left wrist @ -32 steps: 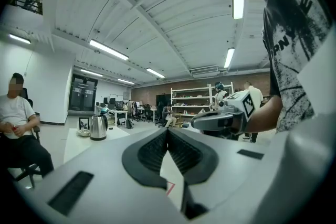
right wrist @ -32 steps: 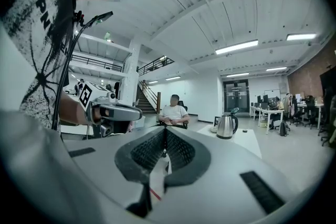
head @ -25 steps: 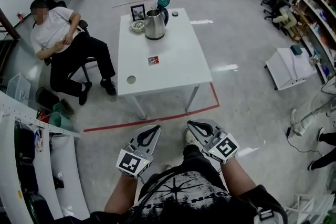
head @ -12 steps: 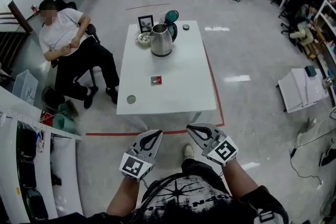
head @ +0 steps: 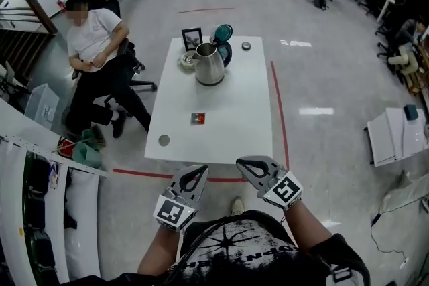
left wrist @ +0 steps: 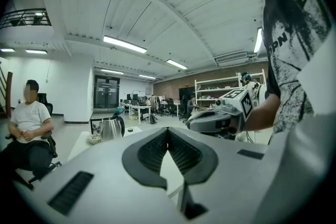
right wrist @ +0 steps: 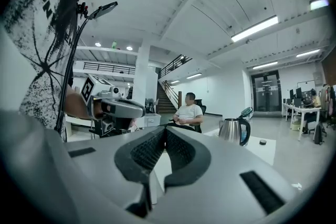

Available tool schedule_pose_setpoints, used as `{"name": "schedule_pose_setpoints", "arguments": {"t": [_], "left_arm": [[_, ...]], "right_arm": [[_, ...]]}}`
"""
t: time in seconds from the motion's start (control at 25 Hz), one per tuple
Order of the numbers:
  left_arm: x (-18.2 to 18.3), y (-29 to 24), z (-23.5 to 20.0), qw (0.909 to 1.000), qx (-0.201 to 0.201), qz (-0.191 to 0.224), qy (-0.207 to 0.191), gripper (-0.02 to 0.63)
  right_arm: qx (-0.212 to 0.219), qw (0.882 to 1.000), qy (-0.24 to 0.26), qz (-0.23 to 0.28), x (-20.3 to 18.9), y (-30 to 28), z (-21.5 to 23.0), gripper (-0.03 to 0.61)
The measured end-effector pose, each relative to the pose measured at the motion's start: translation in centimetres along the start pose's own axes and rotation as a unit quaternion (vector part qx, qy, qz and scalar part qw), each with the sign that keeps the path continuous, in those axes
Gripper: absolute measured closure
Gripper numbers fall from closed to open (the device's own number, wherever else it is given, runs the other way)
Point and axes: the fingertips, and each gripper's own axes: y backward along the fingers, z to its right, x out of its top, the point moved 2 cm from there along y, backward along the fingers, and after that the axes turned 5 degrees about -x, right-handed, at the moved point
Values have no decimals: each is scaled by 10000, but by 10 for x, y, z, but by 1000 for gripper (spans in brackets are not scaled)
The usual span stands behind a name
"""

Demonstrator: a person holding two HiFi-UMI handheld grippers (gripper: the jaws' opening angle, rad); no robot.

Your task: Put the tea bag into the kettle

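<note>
Partial letters "OPN" on the wearer's shirt (right wrist: 31,34), nothing else legible

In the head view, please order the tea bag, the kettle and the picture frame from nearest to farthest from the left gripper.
1. The tea bag, mid-table, straight ahead of the left gripper.
2. The kettle, toward the table's far end.
3. The picture frame, at the far edge, beyond the kettle.

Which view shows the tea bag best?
The head view: the tea bag lies in plain sight on the white table. Neither gripper view shows it, only the kettle farther along.
</note>
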Motion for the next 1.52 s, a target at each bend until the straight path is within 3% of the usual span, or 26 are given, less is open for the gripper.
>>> {"name": "schedule_pose_setpoints", "arguments": {"t": [0.56, 0.88, 1.04, 1.52], "left_arm": [[17, -30, -33, 9990, 418, 141, -66, 606], [2, -46, -83, 9998, 155, 127, 37, 606], [17, -59, -118, 9998, -51, 202, -50, 606], [6, -69, -210, 9985, -533, 134, 5, 606]], "right_arm": [[339, 9991, 239, 74, 7, -28, 51, 568], [167, 9993, 314, -108, 6, -65, 70, 568], [-3, 9996, 251, -127, 8, -93, 85, 568], [-169, 9916, -291, -1246, -60, -207, 110, 568]]}}
